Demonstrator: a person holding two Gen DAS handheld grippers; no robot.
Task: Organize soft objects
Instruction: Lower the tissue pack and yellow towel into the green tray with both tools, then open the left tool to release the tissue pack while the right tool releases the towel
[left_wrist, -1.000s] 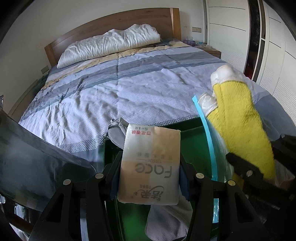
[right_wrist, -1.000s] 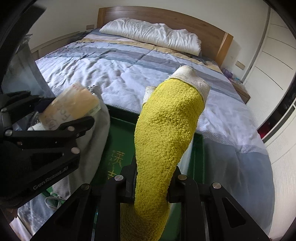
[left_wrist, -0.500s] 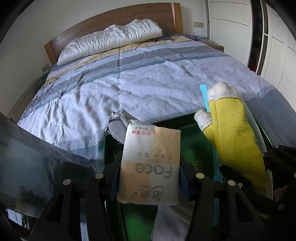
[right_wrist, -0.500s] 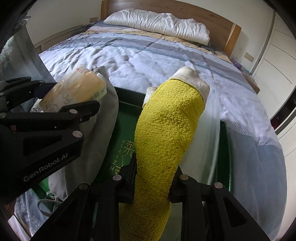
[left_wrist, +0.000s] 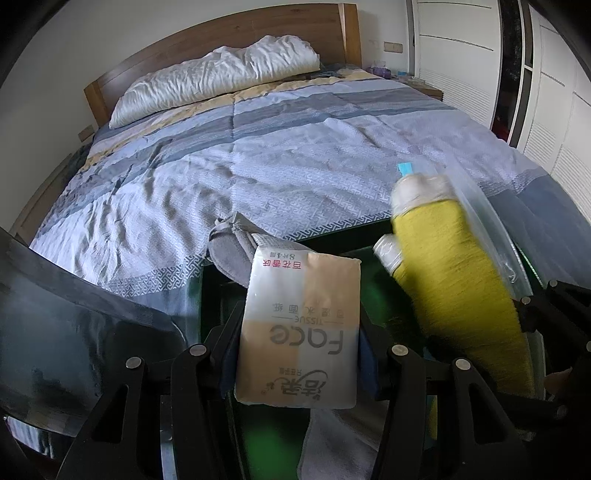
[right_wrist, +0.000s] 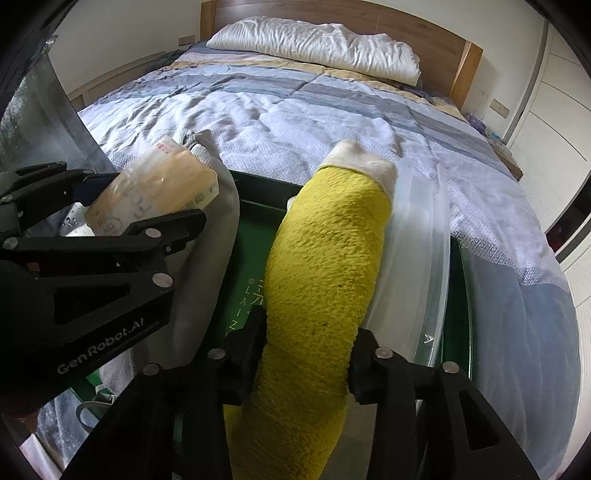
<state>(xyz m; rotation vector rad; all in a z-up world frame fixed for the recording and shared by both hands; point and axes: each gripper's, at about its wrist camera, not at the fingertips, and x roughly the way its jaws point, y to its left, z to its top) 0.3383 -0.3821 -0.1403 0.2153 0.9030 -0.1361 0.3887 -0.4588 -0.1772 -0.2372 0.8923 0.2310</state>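
Note:
My left gripper (left_wrist: 299, 350) is shut on a beige and white pack of face tissues (left_wrist: 299, 325), held above a dark green tray (left_wrist: 332, 251) at the foot of the bed. The pack also shows in the right wrist view (right_wrist: 155, 192). My right gripper (right_wrist: 306, 354) is shut on a yellow terry mitt with a white cuff (right_wrist: 325, 266), held upright over the tray beside a clear plastic zip bag (right_wrist: 421, 251). The mitt shows at the right of the left wrist view (left_wrist: 454, 288). A grey cloth (left_wrist: 229, 254) lies in the tray under the pack.
The bed (left_wrist: 258, 155) with a blue, grey and cream striped cover and a white pillow (left_wrist: 218, 85) fills the background. White wardrobe doors (left_wrist: 546, 92) stand to the right. A shiny dark bag (left_wrist: 66, 332) is at the left.
The right gripper has lowered the yellow mitt closer to the tray and the clear bag. The left gripper has kept the tissue pack nearly still.

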